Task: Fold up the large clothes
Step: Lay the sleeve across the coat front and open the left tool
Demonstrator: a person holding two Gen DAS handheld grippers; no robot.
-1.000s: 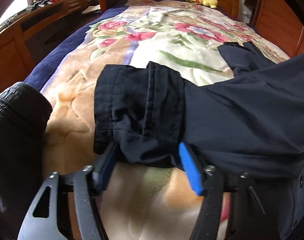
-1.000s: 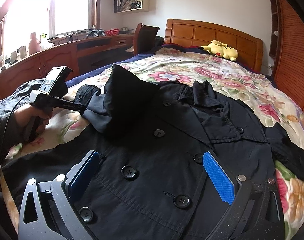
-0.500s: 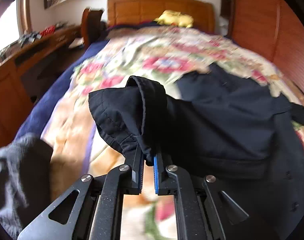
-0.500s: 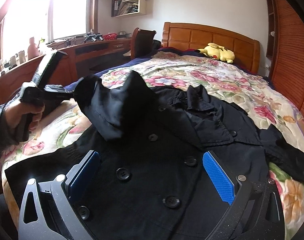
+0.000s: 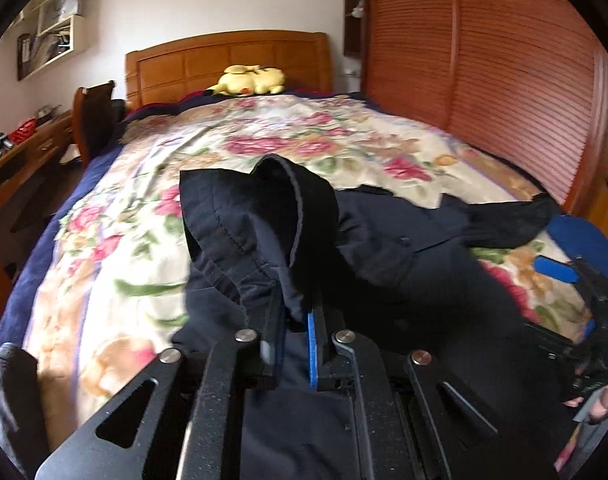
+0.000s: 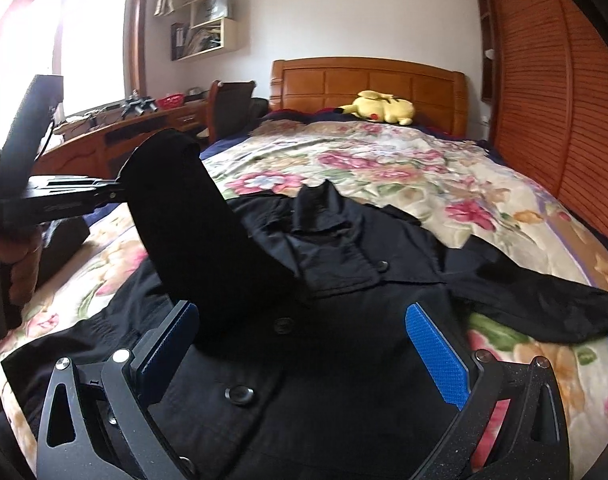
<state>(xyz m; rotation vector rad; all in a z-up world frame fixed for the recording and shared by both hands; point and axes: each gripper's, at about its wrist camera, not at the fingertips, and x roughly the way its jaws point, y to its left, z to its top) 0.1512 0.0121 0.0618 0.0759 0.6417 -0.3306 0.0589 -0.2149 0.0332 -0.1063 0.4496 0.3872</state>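
left claw (image 5: 295, 322) pinches the sleeve cuff (image 5: 260, 216) of the black coat (image 6: 304, 320), which lies spread on the bed (image 6: 384, 168); right claw (image 6: 300, 344), spread and empty, hovers at lower centre. carry the sleeve flat across the chest.

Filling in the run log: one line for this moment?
left tool: shut on coat sleeve, lifted | right tool: open over coat | bed

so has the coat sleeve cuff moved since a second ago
Yes. The left gripper, shut on the sleeve cuff, has lifted it off the floral blanket and carried it up over the black coat, against the fixed headboard.
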